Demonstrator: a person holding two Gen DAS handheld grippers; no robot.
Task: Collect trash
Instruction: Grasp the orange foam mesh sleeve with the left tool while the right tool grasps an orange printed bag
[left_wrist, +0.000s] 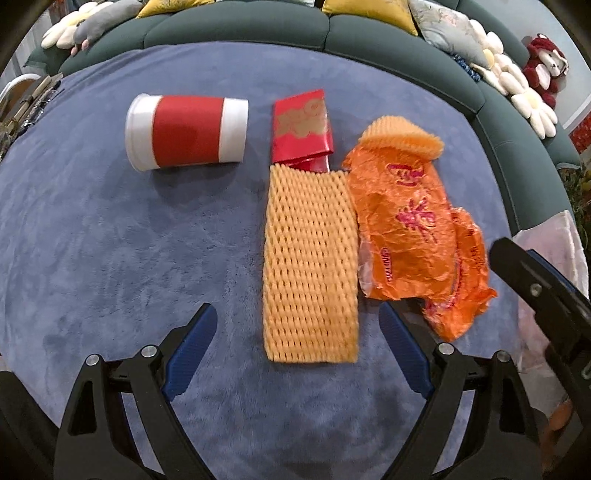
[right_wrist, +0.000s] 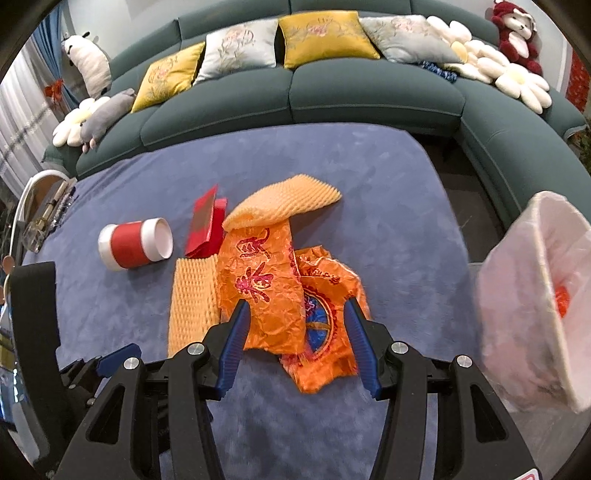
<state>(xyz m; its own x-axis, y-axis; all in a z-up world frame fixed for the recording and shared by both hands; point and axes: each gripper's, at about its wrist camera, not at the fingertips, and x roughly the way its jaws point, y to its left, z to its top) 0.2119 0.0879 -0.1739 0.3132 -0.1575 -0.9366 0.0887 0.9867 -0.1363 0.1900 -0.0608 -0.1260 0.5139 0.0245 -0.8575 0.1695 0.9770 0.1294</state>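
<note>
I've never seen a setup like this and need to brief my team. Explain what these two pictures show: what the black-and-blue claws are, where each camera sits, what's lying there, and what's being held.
There is no robot here. A person holds a two-finger gripper in each hand, and each one carries a wide-angle camera looking along its jaws.

One picture is from the left gripper, the other from the right gripper. Both are open and hold nothing.

On the blue plush cloth lie a tipped red-and-white paper cup, a flat red-and-gold packet, a yellow foam net sleeve, a second foam net and a crumpled orange printed wrapper. The right gripper's jaws straddle that wrapper's near edge.

At right stands a white bin with a plastic liner.
</note>
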